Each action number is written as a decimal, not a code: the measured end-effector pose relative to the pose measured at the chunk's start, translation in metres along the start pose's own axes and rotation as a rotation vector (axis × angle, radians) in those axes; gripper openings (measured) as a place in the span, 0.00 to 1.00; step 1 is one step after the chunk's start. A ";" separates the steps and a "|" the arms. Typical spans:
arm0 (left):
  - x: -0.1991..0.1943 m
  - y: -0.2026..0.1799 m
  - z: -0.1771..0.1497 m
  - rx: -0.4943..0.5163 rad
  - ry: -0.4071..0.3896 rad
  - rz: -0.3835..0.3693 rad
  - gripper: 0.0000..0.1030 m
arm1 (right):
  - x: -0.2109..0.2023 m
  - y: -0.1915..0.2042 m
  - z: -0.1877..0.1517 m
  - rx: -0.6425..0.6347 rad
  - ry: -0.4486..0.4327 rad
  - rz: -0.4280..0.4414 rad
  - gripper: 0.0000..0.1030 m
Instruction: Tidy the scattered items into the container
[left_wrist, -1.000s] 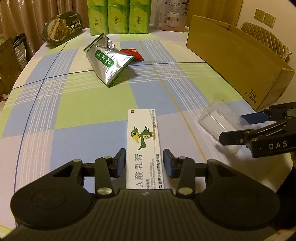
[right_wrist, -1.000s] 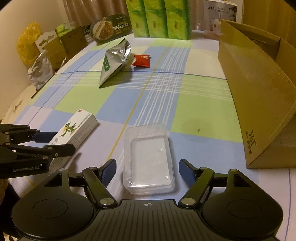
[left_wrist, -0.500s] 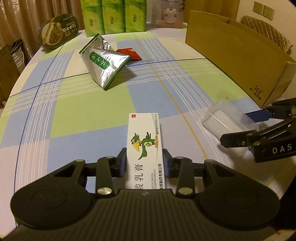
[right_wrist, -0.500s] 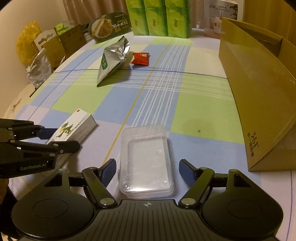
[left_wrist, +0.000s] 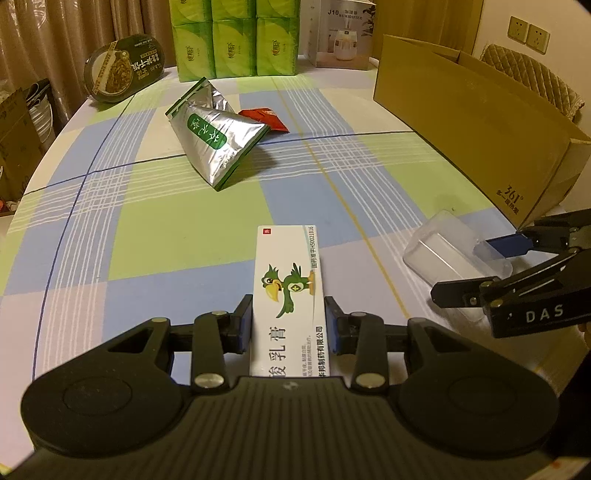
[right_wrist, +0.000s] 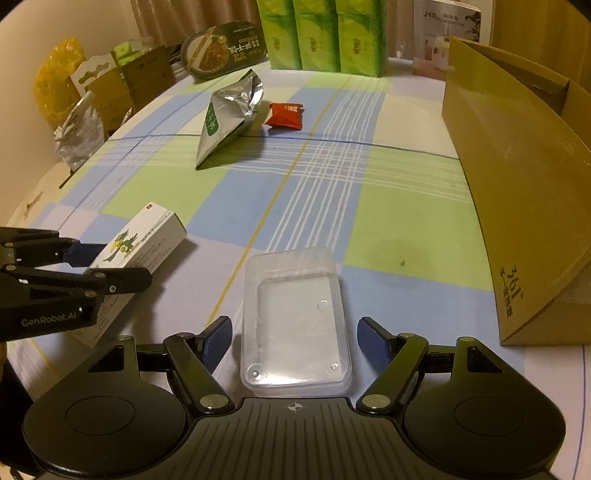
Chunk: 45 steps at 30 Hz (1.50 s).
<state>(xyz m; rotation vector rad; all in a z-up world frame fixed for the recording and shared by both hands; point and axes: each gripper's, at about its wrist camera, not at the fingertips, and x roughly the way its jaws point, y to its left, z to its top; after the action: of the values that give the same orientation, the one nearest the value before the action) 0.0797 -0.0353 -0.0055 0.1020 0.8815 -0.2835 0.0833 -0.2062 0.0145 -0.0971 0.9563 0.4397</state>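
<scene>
We see the round table under a blue, green and white checked cloth, with the open brown cardboard box along its right side. The left gripper pinches the white rectangular ointment carton with a green parrot; it seems barely lifted. The right gripper stands wide around the clear plastic tray, untouched. We should close squarely on its long sides, gently, since thin plastic flexes.

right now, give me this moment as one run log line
left tool: shut on white box | right tool: open around clear tray | cardboard box: nothing placed yet
</scene>
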 end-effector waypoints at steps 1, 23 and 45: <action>0.000 0.000 0.000 0.001 0.000 0.000 0.32 | 0.001 0.001 0.000 -0.009 0.001 -0.004 0.70; -0.003 -0.003 0.000 0.005 -0.003 -0.008 0.32 | -0.009 0.004 0.006 -0.019 -0.072 -0.027 0.52; -0.023 -0.018 0.011 0.022 -0.043 -0.017 0.32 | -0.025 -0.002 0.005 0.026 -0.118 -0.012 0.52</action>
<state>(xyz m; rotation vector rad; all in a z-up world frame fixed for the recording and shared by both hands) 0.0691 -0.0505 0.0195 0.1087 0.8370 -0.3105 0.0757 -0.2144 0.0370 -0.0526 0.8446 0.4179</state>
